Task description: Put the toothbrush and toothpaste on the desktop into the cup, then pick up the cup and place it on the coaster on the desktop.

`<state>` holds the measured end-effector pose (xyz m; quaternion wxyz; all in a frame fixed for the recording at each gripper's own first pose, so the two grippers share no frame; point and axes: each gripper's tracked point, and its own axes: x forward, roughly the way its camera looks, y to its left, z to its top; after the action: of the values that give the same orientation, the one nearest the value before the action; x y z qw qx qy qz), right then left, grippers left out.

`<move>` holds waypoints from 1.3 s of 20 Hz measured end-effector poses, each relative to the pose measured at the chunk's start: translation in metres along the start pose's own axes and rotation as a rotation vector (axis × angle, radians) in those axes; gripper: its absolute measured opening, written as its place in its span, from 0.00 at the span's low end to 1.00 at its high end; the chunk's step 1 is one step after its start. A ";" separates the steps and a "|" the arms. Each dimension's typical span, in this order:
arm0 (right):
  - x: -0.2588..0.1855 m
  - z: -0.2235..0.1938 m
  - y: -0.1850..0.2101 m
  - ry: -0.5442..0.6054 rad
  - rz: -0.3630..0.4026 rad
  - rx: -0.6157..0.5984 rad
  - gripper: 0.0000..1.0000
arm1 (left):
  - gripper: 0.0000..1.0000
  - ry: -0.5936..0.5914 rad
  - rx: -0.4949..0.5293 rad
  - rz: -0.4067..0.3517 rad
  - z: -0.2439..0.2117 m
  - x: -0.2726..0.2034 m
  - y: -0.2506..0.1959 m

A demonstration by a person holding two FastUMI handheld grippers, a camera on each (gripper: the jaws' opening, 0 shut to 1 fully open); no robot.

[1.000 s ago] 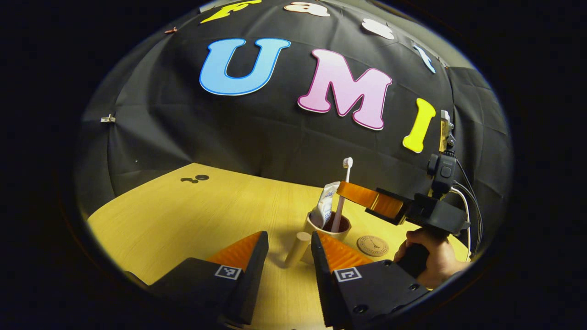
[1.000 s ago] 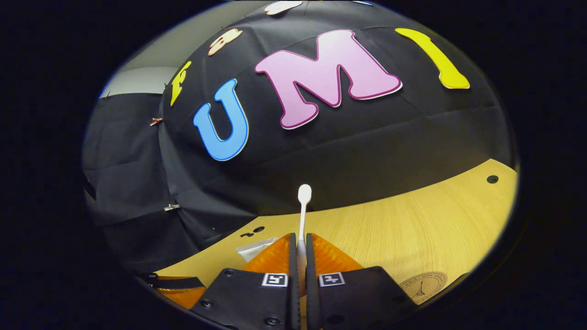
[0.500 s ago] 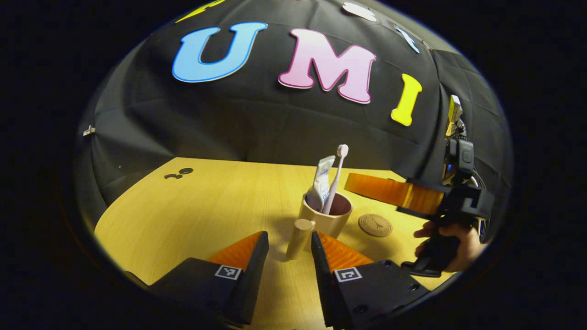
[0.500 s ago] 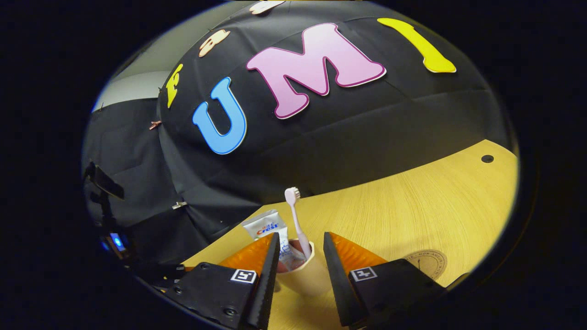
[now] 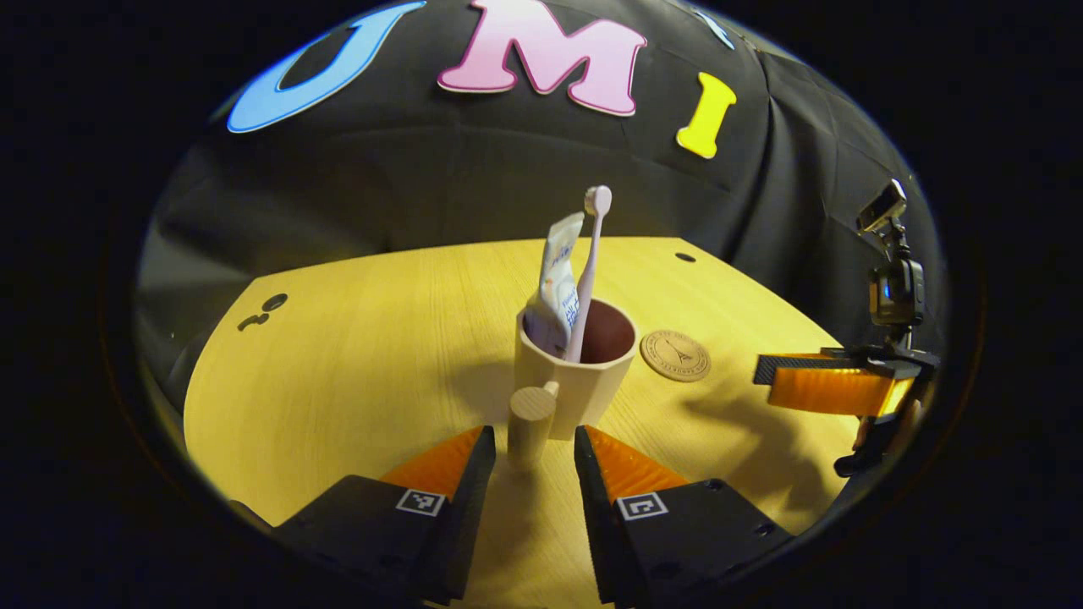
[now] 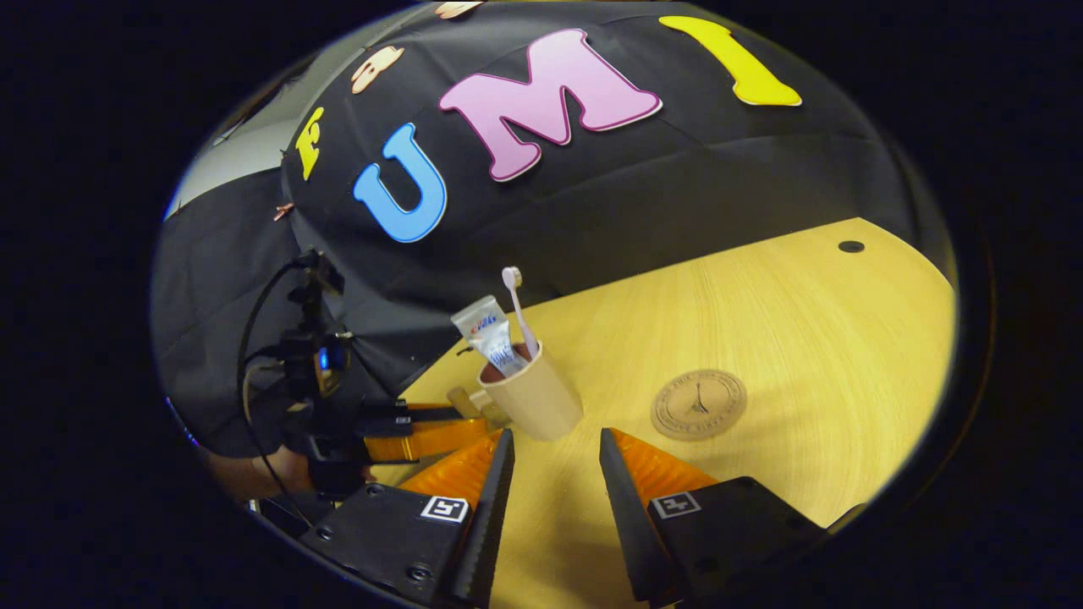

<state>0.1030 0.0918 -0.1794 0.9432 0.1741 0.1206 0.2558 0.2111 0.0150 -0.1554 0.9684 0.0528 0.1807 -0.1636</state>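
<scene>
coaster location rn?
The coaster lies flat on the desktop, just right of the cup in the left gripper view, not touching it.

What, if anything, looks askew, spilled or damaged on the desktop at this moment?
Nothing stands out. The cup stands upright on the desktop, with the toothbrush and toothpaste leaning inside it. The coaster lies flat beside the cup, apart from it. No spill or damage shows.
</scene>
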 end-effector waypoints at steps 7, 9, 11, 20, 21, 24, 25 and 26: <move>-0.037 -0.019 -0.030 0.046 -0.056 0.062 0.63 | 0.58 0.157 0.079 -0.029 -0.006 0.019 0.000; -0.043 -0.017 -0.034 0.038 -0.056 0.071 0.63 | 0.57 0.194 0.078 -0.026 -0.006 0.023 0.004; -0.044 -0.019 -0.037 0.040 -0.058 0.070 0.63 | 0.57 0.234 0.092 -0.030 -0.010 0.028 0.006; -0.048 -0.026 -0.049 0.043 -0.067 0.104 0.63 | 0.41 0.348 0.147 -0.054 -0.015 0.035 0.002; -0.048 -0.026 -0.049 0.042 -0.067 0.108 0.63 | 0.37 0.356 0.143 -0.056 -0.015 0.035 0.001; -0.050 -0.025 -0.055 0.038 -0.077 0.116 0.63 | 0.25 0.356 0.130 -0.059 -0.013 0.039 0.003; -0.050 -0.026 -0.057 0.036 -0.080 0.121 0.63 | 0.31 0.347 0.124 -0.061 -0.012 0.040 0.002; -0.051 -0.026 -0.058 0.034 -0.083 0.124 0.63 | 0.25 0.334 0.116 -0.060 -0.011 0.040 0.001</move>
<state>0.0775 0.0248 -0.2183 0.9382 0.2226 0.1593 0.2116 0.2432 0.0057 -0.1800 0.9149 0.1295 0.3309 -0.1915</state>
